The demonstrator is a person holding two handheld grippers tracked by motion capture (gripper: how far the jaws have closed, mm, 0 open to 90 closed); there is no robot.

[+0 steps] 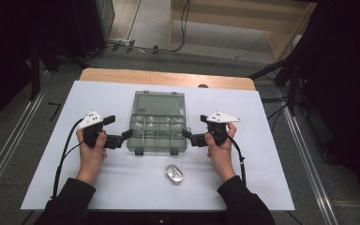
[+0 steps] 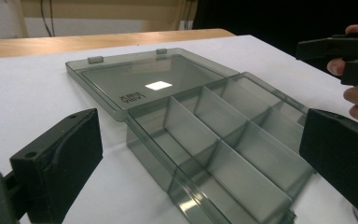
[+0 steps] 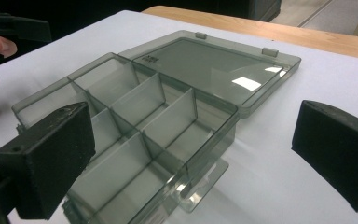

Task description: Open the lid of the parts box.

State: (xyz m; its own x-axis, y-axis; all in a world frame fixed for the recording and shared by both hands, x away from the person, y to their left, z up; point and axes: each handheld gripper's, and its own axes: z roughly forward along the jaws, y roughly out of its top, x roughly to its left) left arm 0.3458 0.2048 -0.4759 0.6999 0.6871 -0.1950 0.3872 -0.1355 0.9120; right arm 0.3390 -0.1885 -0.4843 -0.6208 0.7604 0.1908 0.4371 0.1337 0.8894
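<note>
On white table sheet (image 1: 51,154), centre: one smoky clear compartment box (image 1: 157,133), lid (image 1: 159,104) swung flat away from the person, dividers exposed, compartments seemingly bare. Left gripper (image 1: 122,136) just beside its left wall, right gripper (image 1: 190,135) just beside its right wall; both spread wide, pinching nothing. Box lies directly between them, hinge line running across from one to the other, both about equally near. Small metal tin (image 1: 174,174) nearer the person, apart.

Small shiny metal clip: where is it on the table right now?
In the high view, the small shiny metal clip lies on the white table sheet, nearer the person than the open smoky clear plastic compartment box, between the person's forearms.
</note>
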